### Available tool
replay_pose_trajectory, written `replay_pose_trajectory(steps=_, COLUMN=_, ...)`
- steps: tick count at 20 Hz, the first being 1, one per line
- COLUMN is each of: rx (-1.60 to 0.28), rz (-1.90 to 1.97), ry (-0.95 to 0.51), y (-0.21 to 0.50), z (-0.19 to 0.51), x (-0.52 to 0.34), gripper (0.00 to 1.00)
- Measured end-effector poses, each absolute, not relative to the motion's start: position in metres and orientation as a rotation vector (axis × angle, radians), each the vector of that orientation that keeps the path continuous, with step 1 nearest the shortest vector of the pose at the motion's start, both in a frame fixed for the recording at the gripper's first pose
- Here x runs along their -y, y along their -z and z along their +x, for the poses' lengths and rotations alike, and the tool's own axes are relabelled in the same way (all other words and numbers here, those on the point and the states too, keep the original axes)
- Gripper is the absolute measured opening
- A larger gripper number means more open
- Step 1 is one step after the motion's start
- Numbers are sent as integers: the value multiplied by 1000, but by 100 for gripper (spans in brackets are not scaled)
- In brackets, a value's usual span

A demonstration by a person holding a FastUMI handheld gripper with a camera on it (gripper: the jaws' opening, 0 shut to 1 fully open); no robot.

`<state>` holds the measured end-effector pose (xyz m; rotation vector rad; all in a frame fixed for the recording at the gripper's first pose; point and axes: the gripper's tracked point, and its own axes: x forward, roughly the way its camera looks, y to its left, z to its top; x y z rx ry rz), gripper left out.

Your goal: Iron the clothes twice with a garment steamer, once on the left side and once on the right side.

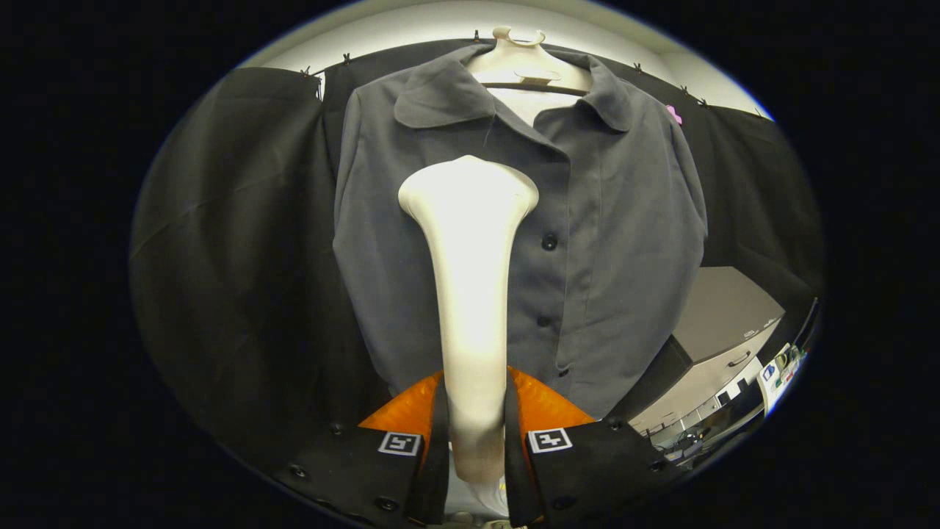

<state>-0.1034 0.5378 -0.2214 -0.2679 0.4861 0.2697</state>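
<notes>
The tongs [474,411] are gripping the handle of the garment steamer [470,294], both fingers [433,441] pressing against its sides, so the tongs are closed down to the width of the handle. The steamer is standing upright between the fingers, its handle running up and widening into a broad head. The head is lying over the front of the shirt [609,242]; whether it is actually touching the cloth cannot be told. The head is sitting just beside the button strip, on the panel away from the buttons [548,241], at chest height below the collar [440,95]. The shirt is hanging buttoned on a pale hanger [525,66], the collar spreading open around the hanger's neck. Dark cloth [235,242] is hanging behind the shirt as a backdrop. Beyond the shirt's lower hem, off to one side, a cabinet [723,323] with a flat top is showing.
</notes>
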Motion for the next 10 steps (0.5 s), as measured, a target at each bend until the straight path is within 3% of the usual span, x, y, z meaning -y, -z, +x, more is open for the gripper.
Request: replay_pose_trajectory(steps=10, rx=-584, rz=-274, ry=-274, y=270, z=-116, x=-525, gripper=39)
